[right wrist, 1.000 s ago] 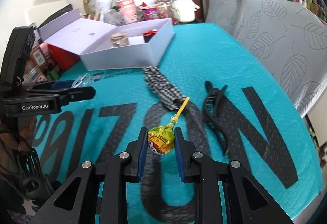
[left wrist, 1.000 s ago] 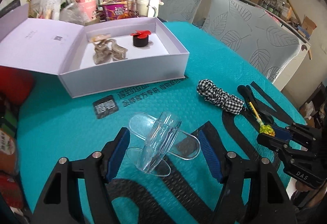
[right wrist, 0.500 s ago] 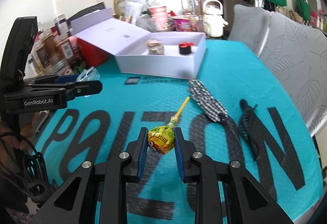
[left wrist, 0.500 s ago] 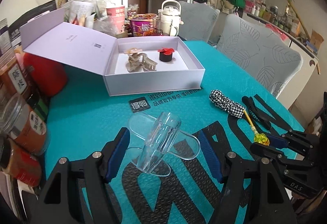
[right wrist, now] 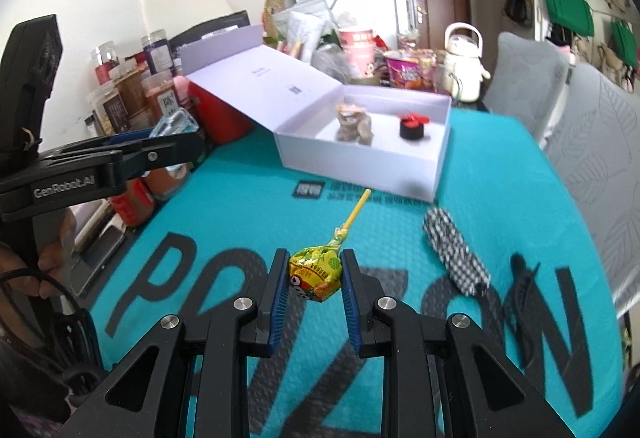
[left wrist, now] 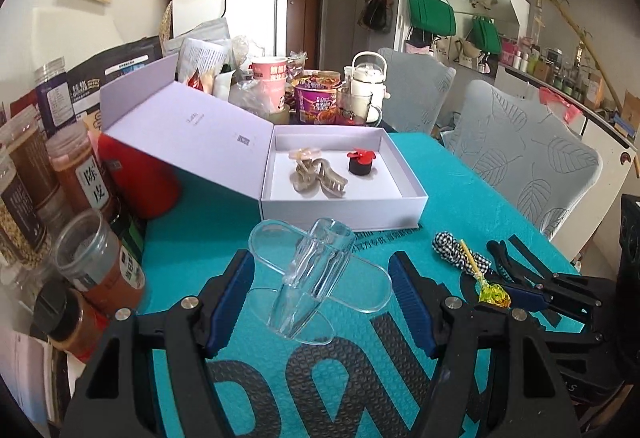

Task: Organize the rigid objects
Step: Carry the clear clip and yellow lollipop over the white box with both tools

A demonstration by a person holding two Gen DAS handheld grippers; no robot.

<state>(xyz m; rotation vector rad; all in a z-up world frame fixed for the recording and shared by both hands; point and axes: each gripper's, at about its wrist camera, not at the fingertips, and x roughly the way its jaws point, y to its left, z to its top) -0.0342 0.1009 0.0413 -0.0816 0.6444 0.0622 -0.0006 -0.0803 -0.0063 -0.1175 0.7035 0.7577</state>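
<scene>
Claws raised over the teal bench (left wrist: 208, 222), each carrying one item.
White box (left wrist: 404, 204) lies open at the bench's far side, hair clips inside. Left claw (left wrist: 321, 288), spread wide, holds a clear plastic clip (left wrist: 316, 280) across its blue pads. Right claw (right wrist: 314, 284), narrowed, pinches a wrapped lollipop (right wrist: 318, 272), stick pointing toward the box.

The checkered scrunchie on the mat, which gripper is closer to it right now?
Right. The right gripper, shut on the lollipop, hovers just beside the checkered scrunchie; the left gripper, shut on the clear clip, is farther off.
</scene>
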